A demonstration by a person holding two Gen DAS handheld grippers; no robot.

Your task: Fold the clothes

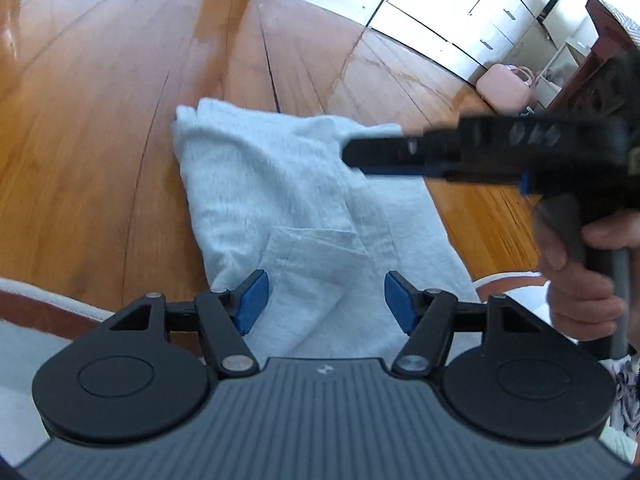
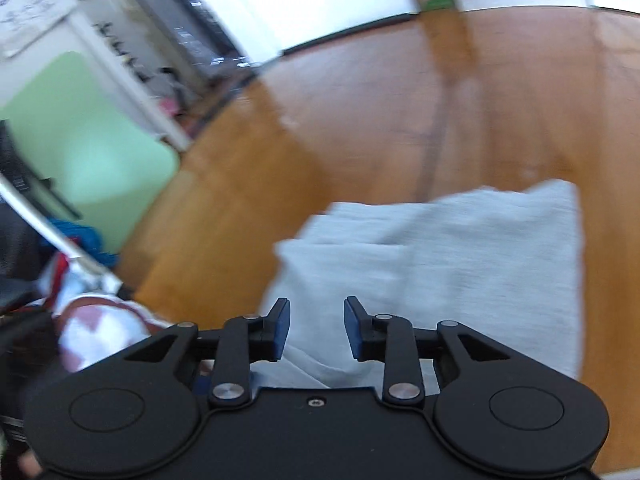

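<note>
Garment: grey cloth [image 1: 280, 200] is lying folded on the wooden floor [image 1: 100, 100].
Left hand-held gripper [image 1: 326, 300]: hovering above it, fingers apart, empty.
Right hand-held gripper [image 2: 316, 328]: blurred, seemingly parted, gripping nothing.

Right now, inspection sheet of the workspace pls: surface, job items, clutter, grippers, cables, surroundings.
Surface: glossy wooden floor, bare around the garment.
Job's things: light grey garment, partly folded, lying flat.
Clutter: pink case by the cabinets; patterned cloth pile at the floor's edge.
Grippers: left hand-held gripper open, over the garment's near end; right hand-held gripper open, empty, above the garment.
Cables: nothing seen.
Surroundings: white drawer cabinets; green panel.
</note>
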